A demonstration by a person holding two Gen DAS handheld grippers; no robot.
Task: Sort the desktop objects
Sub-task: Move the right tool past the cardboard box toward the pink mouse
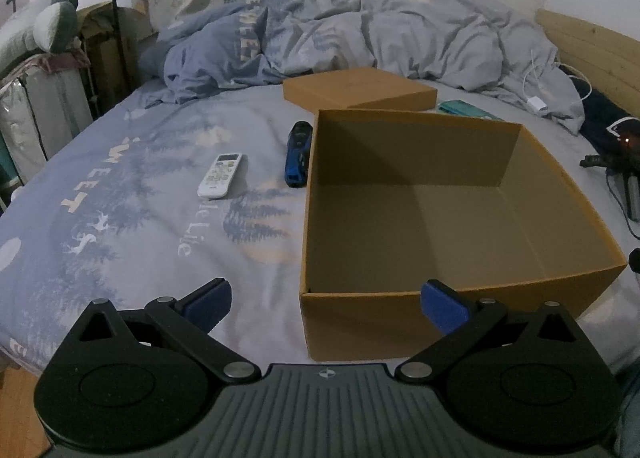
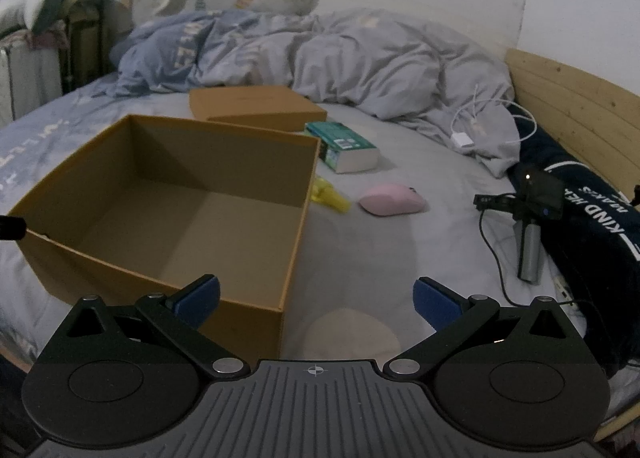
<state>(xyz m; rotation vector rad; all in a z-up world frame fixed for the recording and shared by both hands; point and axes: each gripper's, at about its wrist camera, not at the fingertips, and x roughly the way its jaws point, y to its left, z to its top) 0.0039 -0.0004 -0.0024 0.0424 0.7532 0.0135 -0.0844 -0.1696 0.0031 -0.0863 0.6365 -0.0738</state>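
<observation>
Cardboard box (image 1: 452, 214) standing open and empty on a printed bedsheet (image 1: 132, 226), with both claws spread wide and holding nothing.

The left gripper (image 1: 325, 304) hovers at the box's near wall; its view alone shows a white remote control (image 1: 220, 175) and a blue-and-black device (image 1: 298, 154), the latter just beside the box's left wall, and sheet lettering reading "SWEET" and "Life". The right gripper (image 2: 316, 300) hangs over bare sheet beside the box's near right corner; its view alone shows a pink mouse (image 2: 392, 200), a yellow object (image 2: 330, 196) partly hidden behind the box, and a dark cloth (image 2: 592, 226) printed "KIND". A teal book (image 2: 344, 144) and the box lid (image 2: 256, 106) lie beyond the box in both views; the book's cover text is too small to read.
</observation>
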